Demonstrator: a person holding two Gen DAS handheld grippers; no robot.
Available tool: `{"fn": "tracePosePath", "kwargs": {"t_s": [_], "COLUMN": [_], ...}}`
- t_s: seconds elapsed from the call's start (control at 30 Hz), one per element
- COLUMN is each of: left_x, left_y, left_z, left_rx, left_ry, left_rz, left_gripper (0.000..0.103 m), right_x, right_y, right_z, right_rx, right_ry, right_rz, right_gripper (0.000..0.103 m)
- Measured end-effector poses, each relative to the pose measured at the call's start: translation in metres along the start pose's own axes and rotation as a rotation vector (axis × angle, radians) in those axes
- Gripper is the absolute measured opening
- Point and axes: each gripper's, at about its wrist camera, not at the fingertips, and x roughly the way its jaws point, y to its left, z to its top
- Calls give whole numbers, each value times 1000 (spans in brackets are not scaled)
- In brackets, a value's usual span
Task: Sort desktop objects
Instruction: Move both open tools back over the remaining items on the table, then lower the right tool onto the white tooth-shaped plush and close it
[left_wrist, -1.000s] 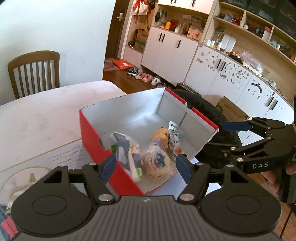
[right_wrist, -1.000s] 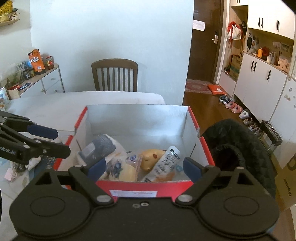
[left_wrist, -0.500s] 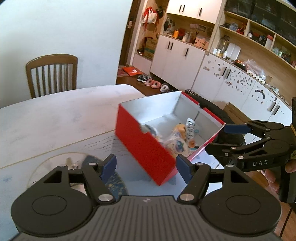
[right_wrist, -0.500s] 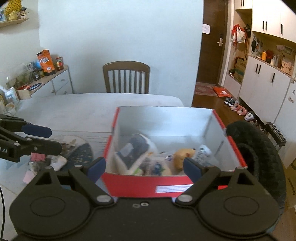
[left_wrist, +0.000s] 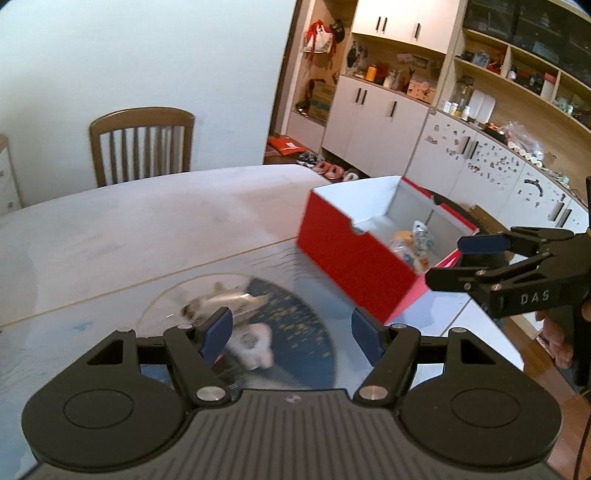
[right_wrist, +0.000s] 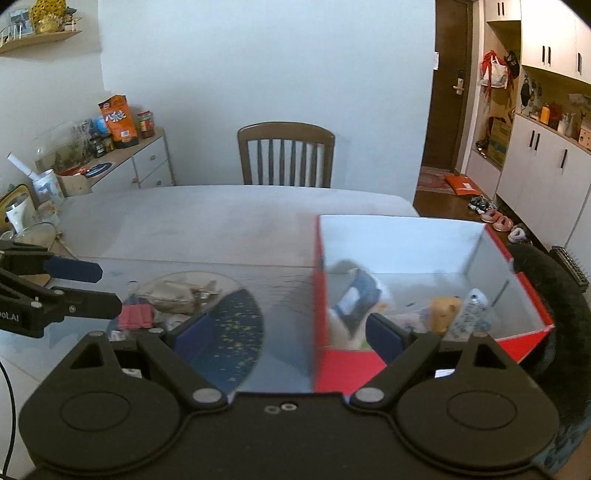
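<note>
A red box (left_wrist: 351, 254) with a white inside stands at the table's right end; it also shows in the right wrist view (right_wrist: 436, 236). It holds several packets and a yellow toy (right_wrist: 445, 312). Loose items lie on the table's left part: a white tooth-shaped toy (left_wrist: 255, 345), a clear wrapped packet (left_wrist: 225, 301) and a red packet (right_wrist: 136, 318). My left gripper (left_wrist: 291, 334) is open and empty, just above the white toy. My right gripper (right_wrist: 284, 332) is open and empty, in front of the box's left corner.
A round blue mat (right_wrist: 232, 328) lies under the loose items. A wooden chair (right_wrist: 286, 155) stands at the table's far side. A dark padded chair (right_wrist: 565, 295) is right of the box. A side cabinet (right_wrist: 122, 162) with jars is at the left.
Both grippers have swung left, away from the box and toward the loose items on the mat. Both stayed open and empty.
</note>
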Motion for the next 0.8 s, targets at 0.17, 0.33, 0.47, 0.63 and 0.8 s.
{"fn": "tracePosePath", "kwargs": {"t_s": [0.17, 0.33, 0.47, 0.63, 0.8], "left_x": [-11, -14, -8, 7, 22], "left_y": [25, 41, 48, 53, 54], "left_z": [-13, -32, -47, -67, -81], "left_rx": [-3, -4, 4, 7, 16], "left_ry": [1, 19, 46, 81, 105], "left_rz": [30, 51, 56, 73, 82], "left_gripper": [70, 70, 70, 70, 70], "right_x": [9, 22, 35, 54, 74], "right_y": [24, 45, 57, 67, 74], "right_z": [0, -3, -8, -15, -18], "right_rx": [2, 0, 3, 0, -9], "right_ry": [6, 27, 55, 90, 111], "right_rz": [7, 6, -3, -17, -25], "right_gripper": [91, 91, 91, 91, 91]}}
